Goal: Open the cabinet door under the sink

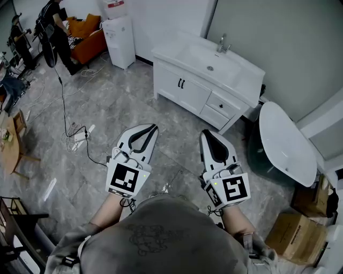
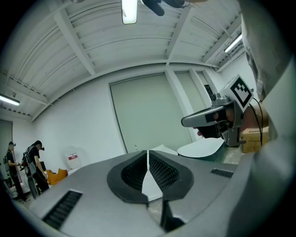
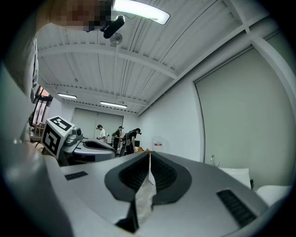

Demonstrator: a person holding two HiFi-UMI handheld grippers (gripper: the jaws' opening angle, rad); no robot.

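Standing well ahead across the floor [image 1: 134, 107], the white cabinet [image 1: 215, 115] bears the sink [image 1: 203, 56] in its counter [image 1: 251, 72]. Its paired doors [image 1: 193, 94] are probably stiff, light, hinged panels, their glossy faces too slick to grip. Left gripper [image 1: 154, 127] and right gripper [image 1: 205, 132] point level, well short of them; the fingers [image 2: 164, 172] of both are pressed together, holding nothing. Two slim black handles [image 1: 181, 83], just beside each other where the doors meet, look the best place to take hold.

No readable text, red label [image 1: 115, 2] on water bottle [image 1: 112, 10] too blurred
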